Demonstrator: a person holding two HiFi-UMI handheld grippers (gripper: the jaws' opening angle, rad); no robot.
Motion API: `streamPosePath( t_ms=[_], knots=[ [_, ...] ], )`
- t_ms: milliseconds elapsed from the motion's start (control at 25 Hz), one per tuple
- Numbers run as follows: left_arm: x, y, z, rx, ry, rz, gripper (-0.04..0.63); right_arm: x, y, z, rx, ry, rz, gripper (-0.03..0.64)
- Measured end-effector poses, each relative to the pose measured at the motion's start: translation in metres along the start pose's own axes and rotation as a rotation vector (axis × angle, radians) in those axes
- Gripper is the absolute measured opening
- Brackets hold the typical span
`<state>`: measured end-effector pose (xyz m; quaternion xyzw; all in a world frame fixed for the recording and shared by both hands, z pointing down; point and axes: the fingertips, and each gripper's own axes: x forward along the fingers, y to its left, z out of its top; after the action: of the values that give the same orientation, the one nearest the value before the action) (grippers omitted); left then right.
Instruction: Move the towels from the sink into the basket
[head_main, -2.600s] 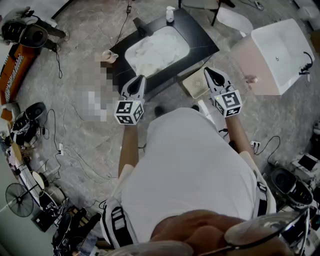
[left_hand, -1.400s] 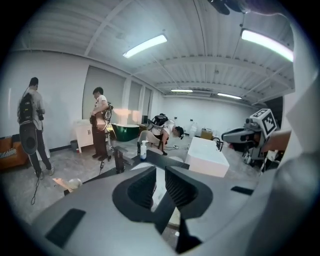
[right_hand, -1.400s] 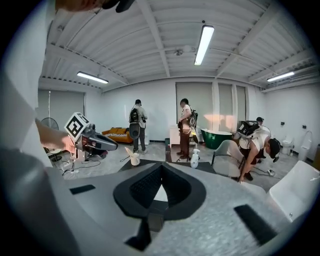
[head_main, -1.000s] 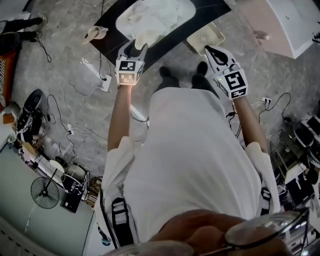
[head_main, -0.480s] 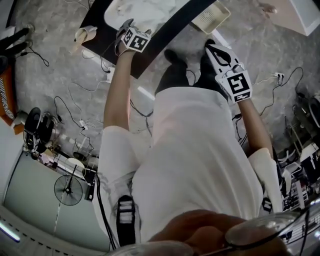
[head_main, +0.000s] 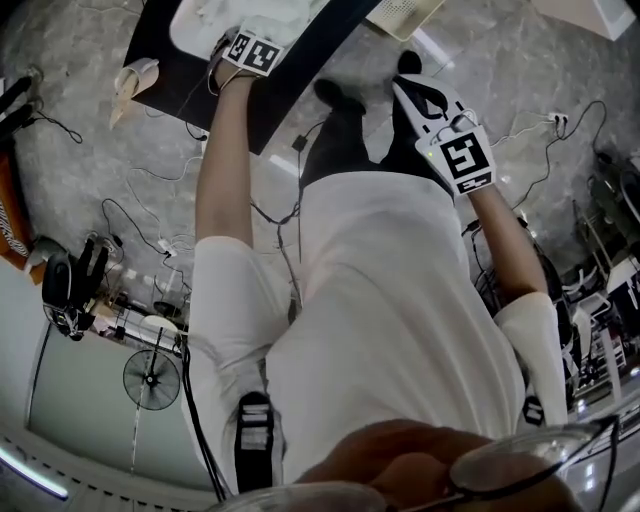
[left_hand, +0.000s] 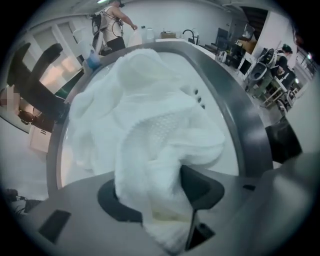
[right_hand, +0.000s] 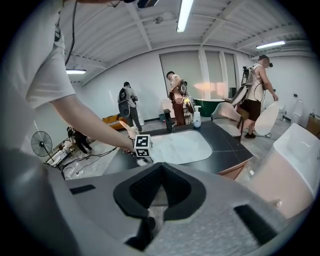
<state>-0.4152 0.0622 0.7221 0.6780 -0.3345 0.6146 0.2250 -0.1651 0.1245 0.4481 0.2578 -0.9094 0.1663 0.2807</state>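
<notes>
Pinching, with left tool just closing in, white terry towel heaped at twelve o'clock in white oval sink; right tool shut, empty, farther off.

Lighting and image quality: even indoor light, heavy wide-angle distortion throughout.
Right gripper view: ceiling strip light at upper centre, bright windows below it with mild glare, corners black. Left gripper view: white towels nearly washed out, soft at the lower edge close to the lens, frame edges bent and dark. Head view: flatter, dimmer light, faint shadows, blurred spectacle rim along the bottom.
</notes>
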Motion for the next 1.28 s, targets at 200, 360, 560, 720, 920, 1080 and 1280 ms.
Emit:
streamPosePath(
  t_ms=[200,360,560,720,920,1080,1280],
  knots=[
    [-0.046,-0.012,0.003,-0.121,-0.089,0.023,0.080,-0.016,-0.001,0.007,-0.020,-0.016,0.016,-0.003],
    [-0.101,-0.002,0.000,-0.312,-0.223,0.072,0.066,-0.026,-0.010,0.020,-0.046,-0.036,0.020,-0.003],
    [-0.207,0.001,0.012,-0.510,-0.407,0.147,0.061,-0.049,-0.022,0.039,-0.069,-0.075,0.018,-0.003],
    [-0.275,-0.006,0.019,-0.626,-0.549,0.188,0.061,-0.069,-0.031,0.042,-0.094,-0.084,0.022,-0.003],
    [-0.357,-0.001,0.034,-0.720,-0.755,0.270,0.061,-0.084,-0.050,0.059,-0.117,-0.128,0.017,-0.003],
    [-0.426,0.001,0.042,-0.742,-0.916,0.328,0.061,-0.097,-0.057,0.080,-0.124,-0.173,0.011,-0.003],
    [-0.509,0.001,0.059,-0.733,-1.104,0.355,0.061,-0.109,-0.058,0.104,-0.154,-0.221,0.021,-0.003]
  ],
)
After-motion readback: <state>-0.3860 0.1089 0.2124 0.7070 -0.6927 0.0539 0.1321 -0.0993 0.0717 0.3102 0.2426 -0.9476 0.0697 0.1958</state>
